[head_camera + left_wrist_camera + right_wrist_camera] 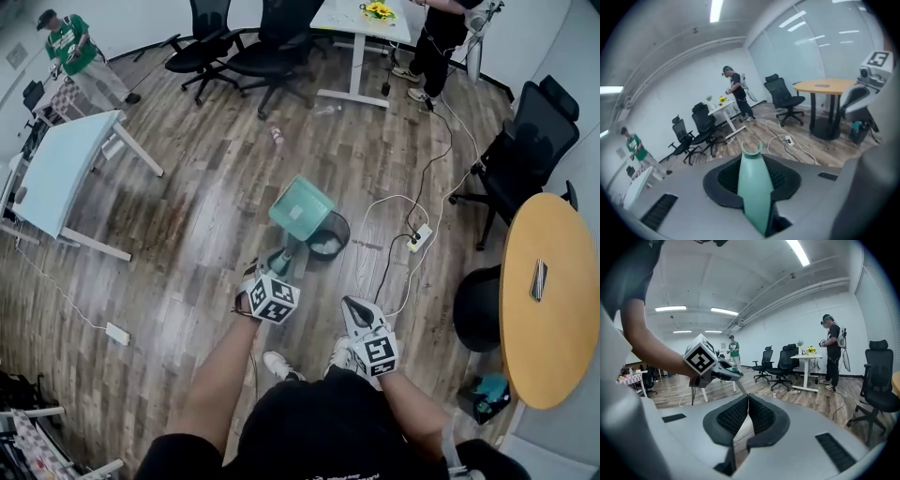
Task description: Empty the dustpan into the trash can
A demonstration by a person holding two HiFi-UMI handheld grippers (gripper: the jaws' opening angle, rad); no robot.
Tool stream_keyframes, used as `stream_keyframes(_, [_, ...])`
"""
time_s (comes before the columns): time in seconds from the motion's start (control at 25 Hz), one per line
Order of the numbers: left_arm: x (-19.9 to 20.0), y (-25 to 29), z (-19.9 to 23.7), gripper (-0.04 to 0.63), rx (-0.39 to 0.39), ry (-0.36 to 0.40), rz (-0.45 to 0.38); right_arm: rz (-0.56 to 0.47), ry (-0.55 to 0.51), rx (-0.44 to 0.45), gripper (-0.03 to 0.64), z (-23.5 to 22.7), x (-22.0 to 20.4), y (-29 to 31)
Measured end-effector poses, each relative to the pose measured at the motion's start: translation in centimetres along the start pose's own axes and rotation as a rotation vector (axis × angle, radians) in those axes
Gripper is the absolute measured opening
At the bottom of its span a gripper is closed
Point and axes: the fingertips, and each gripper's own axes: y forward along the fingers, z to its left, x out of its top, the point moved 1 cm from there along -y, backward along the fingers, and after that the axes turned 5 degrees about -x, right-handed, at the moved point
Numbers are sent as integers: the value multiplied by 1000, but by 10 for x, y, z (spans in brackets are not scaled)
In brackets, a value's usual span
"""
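Note:
In the head view a mint-green dustpan [302, 208] is tipped up over a small black trash can [343, 227] on the wood floor; white scraps lie inside the can. My left gripper [279, 262] is shut on the dustpan's green handle [754, 183], which runs up between its black pads in the left gripper view. The right gripper [354, 306] hangs lower and to the right, apart from pan and can. Its pads [759, 416] meet at the tips with nothing between them, and the left gripper's marker cube [700, 357] shows ahead of it.
A white power strip with looping cables [417, 240] lies right of the can. A round wooden table [548, 300] and black chairs [530, 141] stand at the right, a white desk [61, 169] at the left. A bottle [276, 134] lies farther out. People stand at the back.

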Motion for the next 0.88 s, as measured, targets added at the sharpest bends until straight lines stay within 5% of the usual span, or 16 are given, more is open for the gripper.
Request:
stream_keyframes(0.32, [-39, -21, 49, 103, 125, -445, -61, 1, -27, 18, 25, 9, 6, 2])
stream_keyframes(0.56, [-50, -35, 53, 104, 181, -516, -101, 13, -37, 30, 25, 12, 3, 5])
stream_keyframes(0.88, [-87, -43, 63, 103, 258, -596, -46, 24, -40, 46, 25, 22, 3, 15])
